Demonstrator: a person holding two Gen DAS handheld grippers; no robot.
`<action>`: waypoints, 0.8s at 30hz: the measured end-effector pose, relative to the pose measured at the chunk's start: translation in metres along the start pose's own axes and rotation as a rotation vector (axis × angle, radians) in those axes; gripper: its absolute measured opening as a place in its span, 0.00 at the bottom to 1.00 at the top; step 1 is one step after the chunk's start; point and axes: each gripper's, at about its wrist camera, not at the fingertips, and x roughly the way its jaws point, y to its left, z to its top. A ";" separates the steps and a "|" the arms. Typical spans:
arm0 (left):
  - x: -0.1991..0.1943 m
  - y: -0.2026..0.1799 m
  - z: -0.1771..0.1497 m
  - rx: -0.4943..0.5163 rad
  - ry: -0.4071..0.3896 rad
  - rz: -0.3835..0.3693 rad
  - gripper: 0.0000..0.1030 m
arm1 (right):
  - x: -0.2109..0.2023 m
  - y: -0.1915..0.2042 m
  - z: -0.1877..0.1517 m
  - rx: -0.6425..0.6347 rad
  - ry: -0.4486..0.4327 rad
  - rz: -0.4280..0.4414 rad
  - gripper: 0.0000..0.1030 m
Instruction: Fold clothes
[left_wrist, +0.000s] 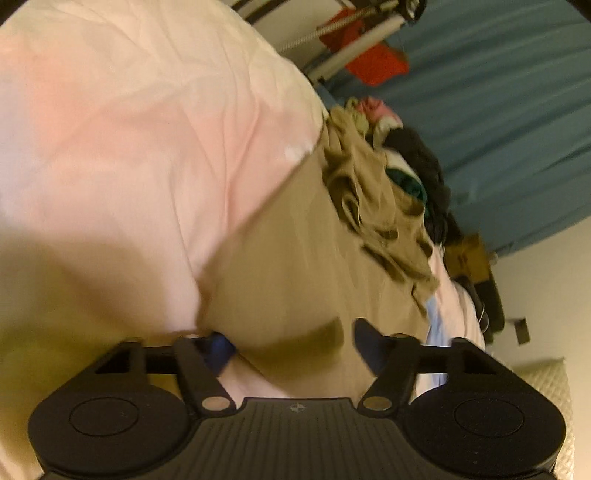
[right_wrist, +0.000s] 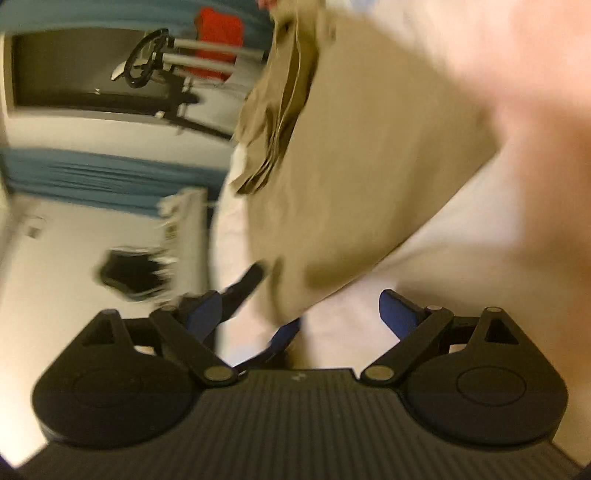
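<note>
The left gripper (left_wrist: 291, 332) has its jaws wide apart, and the blue pads (left_wrist: 219, 349) hold nothing. Between the fingers a fold of the tan cloth (left_wrist: 295, 240) lies on the pink sheet (left_wrist: 129, 129); the cloth passes through the gap but the pads do not press it. The tan cloth is spread flat just in front of the gripper, and its far end is bunched into wrinkles. Beyond this bunch there is a pile of other clothes (left_wrist: 406, 162), dark, green and pink. Behind the pile hangs a blue curtain (left_wrist: 517, 110), and near the top a red thing (left_wrist: 376, 62) hangs on a metal rack (left_wrist: 354, 48).

The right gripper (right_wrist: 314, 314) also stands wide, with nothing clamped. A corner of the tan cloth (right_wrist: 369, 166) hangs down between its fingers, close to the left pad (right_wrist: 207, 314); the picture is blurred, so I cannot tell if it touches. Under the cloth is the pink sheet (right_wrist: 480, 277). To the left, well apart, are the white floor (right_wrist: 74, 277), a black object (right_wrist: 133, 273) on it, and the blue curtain (right_wrist: 92, 177).
</note>
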 end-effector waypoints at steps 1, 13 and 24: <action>-0.001 -0.001 0.003 -0.005 -0.007 -0.017 0.46 | 0.007 -0.003 0.000 0.033 0.021 0.033 0.91; -0.012 -0.018 0.030 -0.039 -0.094 -0.199 0.08 | 0.005 -0.019 0.017 0.100 -0.085 0.103 0.90; -0.030 -0.019 0.019 -0.072 -0.130 -0.203 0.06 | -0.050 -0.012 0.019 0.034 -0.343 -0.050 0.13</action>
